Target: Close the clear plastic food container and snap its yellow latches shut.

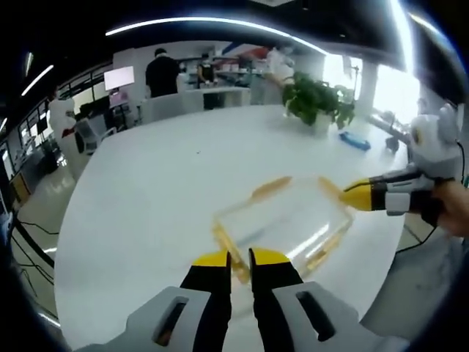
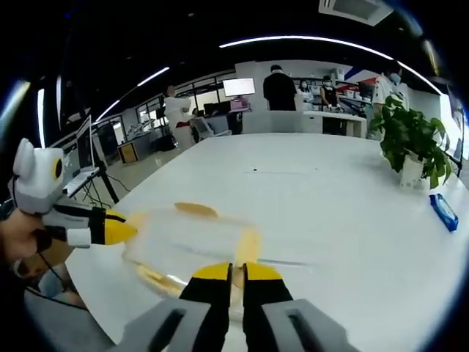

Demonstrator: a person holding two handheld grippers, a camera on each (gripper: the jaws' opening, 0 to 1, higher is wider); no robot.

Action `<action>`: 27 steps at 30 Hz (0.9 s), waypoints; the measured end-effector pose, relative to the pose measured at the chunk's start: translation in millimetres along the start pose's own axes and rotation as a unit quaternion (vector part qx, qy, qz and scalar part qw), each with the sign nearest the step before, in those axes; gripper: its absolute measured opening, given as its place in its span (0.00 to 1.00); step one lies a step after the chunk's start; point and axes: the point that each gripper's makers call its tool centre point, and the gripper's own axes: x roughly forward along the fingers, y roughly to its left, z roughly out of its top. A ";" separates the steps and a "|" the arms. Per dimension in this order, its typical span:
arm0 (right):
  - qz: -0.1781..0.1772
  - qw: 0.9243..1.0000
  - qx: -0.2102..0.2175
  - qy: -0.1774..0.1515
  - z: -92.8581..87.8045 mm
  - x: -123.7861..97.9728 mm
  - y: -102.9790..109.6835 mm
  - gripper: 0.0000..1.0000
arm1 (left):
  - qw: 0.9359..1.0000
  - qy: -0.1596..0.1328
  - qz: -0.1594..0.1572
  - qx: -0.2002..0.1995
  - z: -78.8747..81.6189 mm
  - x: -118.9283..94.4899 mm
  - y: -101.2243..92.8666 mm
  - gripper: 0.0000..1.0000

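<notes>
A: White counter (image 1: pixel 168 183), long and glossy, office behind it. In the left gripper view, going left to right: desks and chairs at far left, a wall monitor (image 1: pixel 119 77), a person in black (image 1: pixel 161 72) standing with back turned at a white partition.

B: And centre?

A: Clear plastic food container (image 1: pixel 282 224) on the counter near its near edge, lid on, blurred. Yellow latches (image 1: pixel 270 188) on its sides. The left tool (image 1: pixel 239 258) has its yellow tips nearly together, pinching the latch on the container's near side, as far as the blur allows.

B: Right of that?

A: The right tool (image 1: pixel 350 196) comes in from the right, its yellow tip touching the container's far right corner. Behind it, a potted plant (image 1: pixel 320 99) and a blue object (image 1: pixel 355 140) lying flat beside it.

B: Right gripper view?

A: The left tool (image 2: pixel 121 229) enters from the left, a hand (image 2: pixel 18 238) holding it, its yellow tip at the container's (image 2: pixel 183 238) left end. The right tool (image 2: pixel 237 273) has its tips close together, nipping a yellow latch (image 2: pixel 248 246) on the near side. Further right, the plant (image 2: pixel 414 136) in a white pot, then the blue object (image 2: pixel 444 211).

B: Contact certain?

A: Motion blur; the grip on each latch looks likely, not crisp.
</notes>
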 end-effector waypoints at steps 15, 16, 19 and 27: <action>-0.036 0.999 0.010 -0.002 2.1 -16.6 -46.6 0.00 | 0.999 0.000 -0.040 0.007 10.3 21.9 -42.9 0.06; -0.037 0.999 0.010 -0.003 2.0 -17.6 -48.9 0.00 | 0.999 0.000 -0.041 0.008 10.9 23.3 -44.7 0.06; -0.042 0.999 0.010 -0.001 0.3 -20.2 -55.4 0.00 | 0.999 0.001 -0.048 0.010 12.7 27.0 -50.9 0.06; -0.050 0.999 0.019 0.006 -5.4 -20.6 -64.2 0.00 | 0.998 0.006 -0.057 0.018 11.0 31.8 -59.2 0.07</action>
